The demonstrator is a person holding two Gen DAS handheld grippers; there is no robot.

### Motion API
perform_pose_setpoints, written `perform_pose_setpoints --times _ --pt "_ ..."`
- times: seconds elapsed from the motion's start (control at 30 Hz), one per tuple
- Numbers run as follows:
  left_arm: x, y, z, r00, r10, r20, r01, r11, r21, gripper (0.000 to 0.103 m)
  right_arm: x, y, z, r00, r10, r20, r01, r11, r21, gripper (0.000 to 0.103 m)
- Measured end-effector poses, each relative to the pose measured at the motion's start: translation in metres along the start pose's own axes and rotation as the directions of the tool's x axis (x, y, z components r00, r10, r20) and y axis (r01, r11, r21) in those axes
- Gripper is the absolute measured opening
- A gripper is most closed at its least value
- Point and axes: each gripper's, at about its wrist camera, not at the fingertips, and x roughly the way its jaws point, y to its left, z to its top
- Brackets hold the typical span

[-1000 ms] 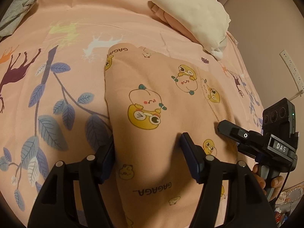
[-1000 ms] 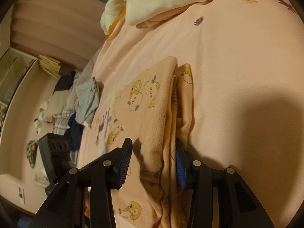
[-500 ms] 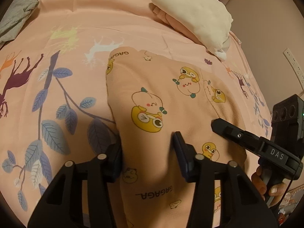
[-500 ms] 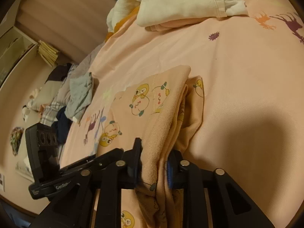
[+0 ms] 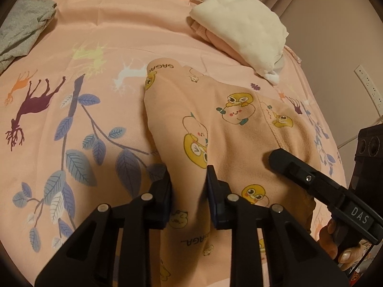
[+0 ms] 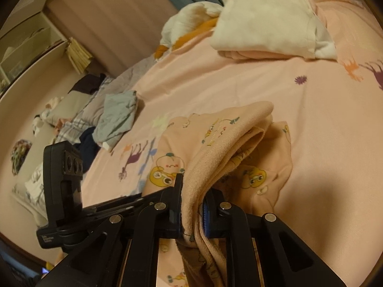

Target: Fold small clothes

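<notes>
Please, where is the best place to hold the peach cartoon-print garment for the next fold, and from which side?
Probably at the peach garment's near edge, approached from the near side of the bed. There the stacked layers end in a free edge. The left tool and right tool already pinch it there, apart from each other.

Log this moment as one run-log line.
step: fold | left gripper: closing on garment edge | right gripper: shut on garment, edge raised | bed sheet: garment partly resting

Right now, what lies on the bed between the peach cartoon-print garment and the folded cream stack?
In both wrist views only bare bedsheet separates the peach garment from the cream stack; a small purple flower print sits there.
</notes>
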Motion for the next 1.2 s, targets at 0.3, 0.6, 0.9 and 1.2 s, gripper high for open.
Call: perform_pose_setpoints --times 0.3,0.6,0.9,1.2 --pt "-0.001 -0.002 0.001 1.0 0.017 -0.005 -0.017 1.0 0.006 0.025 0.006 -0.001 0.002 0.995 -0.091 -0.029 0.09 0.995 -0.043 0.015" --pt "0.002 -0.001 0.0 1.0 0.025 -0.015 -0.025 1.0 0.006 0.025 0.015 -0.025 0.004 0.966 -0.253 -0.045 0.252 0.967 -0.023 0.031" --pt "0.008 0.001 -0.001 0.999 0.023 -0.026 -0.023 1.0 0.005 0.026 0.006 -0.058 -0.006 0.976 -0.218 -0.013 0.218 0.971 0.098 0.054" --pt "0.011 0.004 -0.001 0.999 0.017 -0.035 -0.017 1.0 -0.003 0.026 0.021 -0.083 0.002 0.998 0.021 -0.058 -0.003 0.959 0.284 0.059"
